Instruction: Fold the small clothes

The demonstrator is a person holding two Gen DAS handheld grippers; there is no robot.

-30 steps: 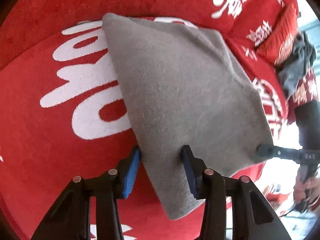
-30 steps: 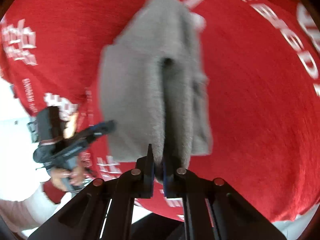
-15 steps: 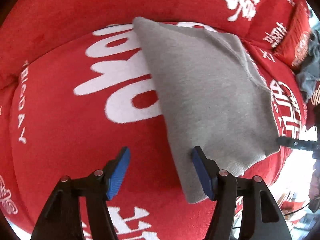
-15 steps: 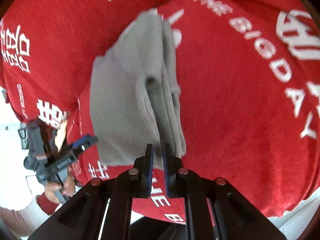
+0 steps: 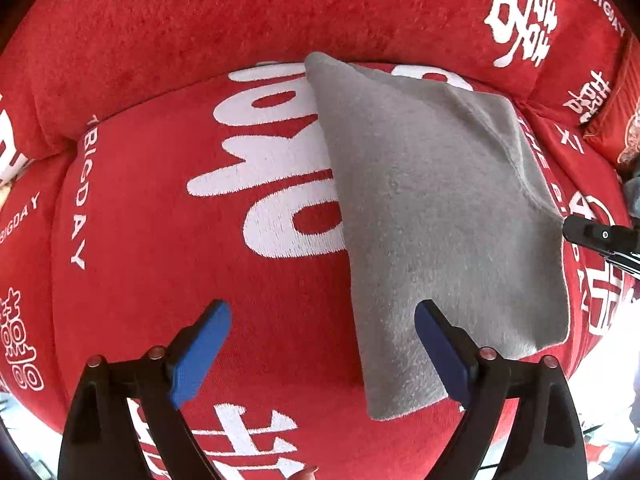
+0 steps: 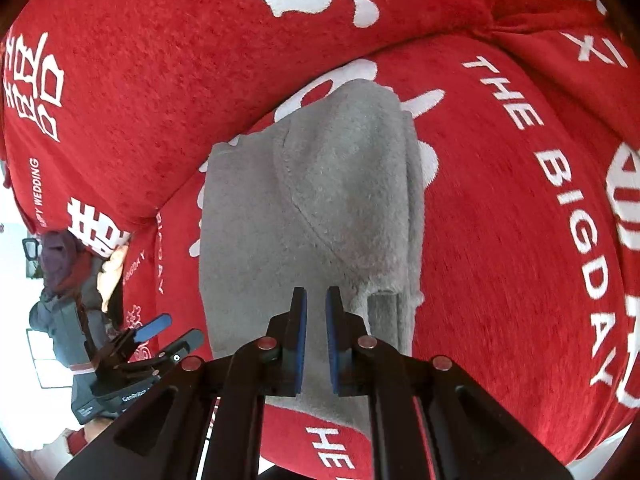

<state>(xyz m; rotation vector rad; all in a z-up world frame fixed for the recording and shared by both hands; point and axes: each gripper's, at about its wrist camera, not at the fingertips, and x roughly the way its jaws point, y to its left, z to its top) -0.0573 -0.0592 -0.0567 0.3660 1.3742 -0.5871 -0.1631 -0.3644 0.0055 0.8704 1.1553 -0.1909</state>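
Item: folded grey fleece garment (image 5: 432, 216), lying flat on the seat cushion of a red plush sofa with white lettering (image 5: 160, 240). We take the garment as our landmark throughout. Its far corner reaches the seam where the seat meets the red backrest (image 5: 240, 12); its near corner hangs toward the seat's front edge. In the right wrist view a curved stitched seam runs across its top layer, and doubled layers show at its near right edge.

Left tool (image 5: 320, 354): we find its blue-padded fingers (image 5: 200, 354) spread wide and holding nothing. One finger sits over bare red cushion beside the garment's left edge; the other overlaps the garment's near corner.

Right tool (image 6: 316, 336): its blue pads stand nearly together, a thin gap between them, over the garment's near edge. We cannot tell whether any cloth is caught in that gap. From the left wrist view its black tip sits at the garment's right corner
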